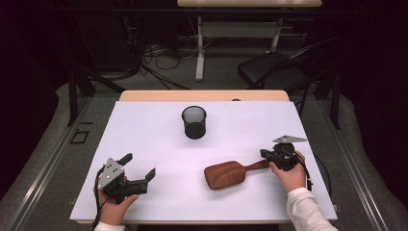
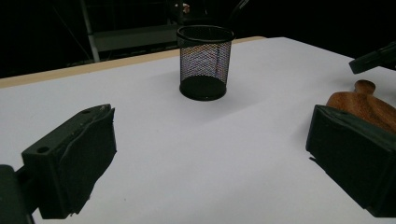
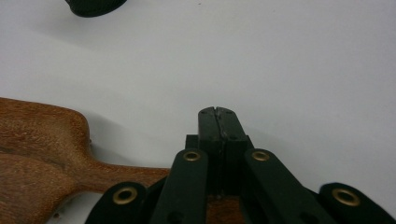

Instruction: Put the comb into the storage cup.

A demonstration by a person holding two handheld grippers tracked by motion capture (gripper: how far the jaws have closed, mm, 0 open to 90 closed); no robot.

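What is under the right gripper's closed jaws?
The wooden hairbrush: its handle runs beneath the right gripper, whose jaws meet above it. The handle's end is covered, so any contact stays unclear.

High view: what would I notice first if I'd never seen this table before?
Probably the wooden hairbrush, lying bristles down on the white table; the right claw is shut on its handle. Next, the black mesh cup standing upright at the middle back. The left claw gapes wide open, holding nothing.
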